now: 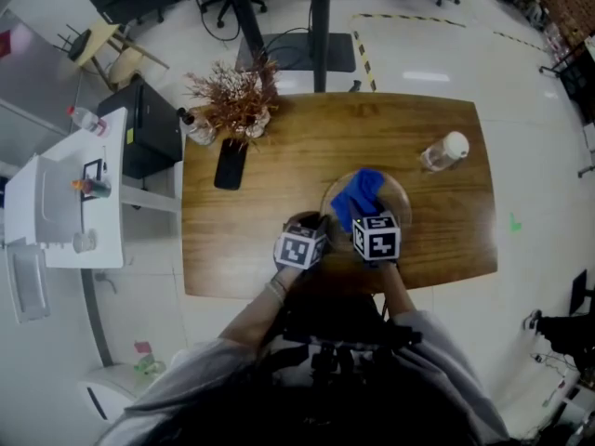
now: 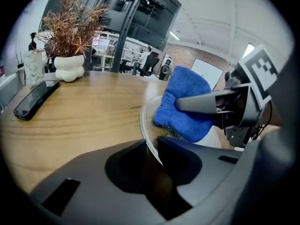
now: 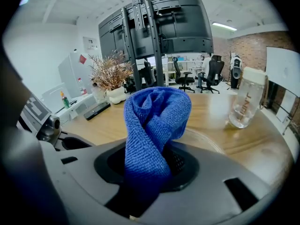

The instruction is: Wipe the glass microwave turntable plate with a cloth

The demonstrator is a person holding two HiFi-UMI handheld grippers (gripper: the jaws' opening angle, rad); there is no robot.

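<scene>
Lying near the front middle of a wooden table, a round glass turntable plate is the centre of the scene, clear enough that the wood grain shows through it. A blue cloth, bunched into a thick wad, sits on the plate's upper surface and covers the part toward its middle. The right gripper is clamped on this cloth – in the right gripper view the blue fabric rises out from between the closed jaws and folds over at the top. The left gripper comes in from the near left side of the plate and its jaws are closed on the glass rim, which the left gripper view shows running straight into the narrow gap between them. The two grippers sit close beside each other, each carrying a cube with black-and-white square markers. Farther out, a clear bottle with a white cap lies toward the table's right far side, well apart from the plate. At the far left lie a dark phone and, just behind it, a dried plant in a white vase.
</scene>
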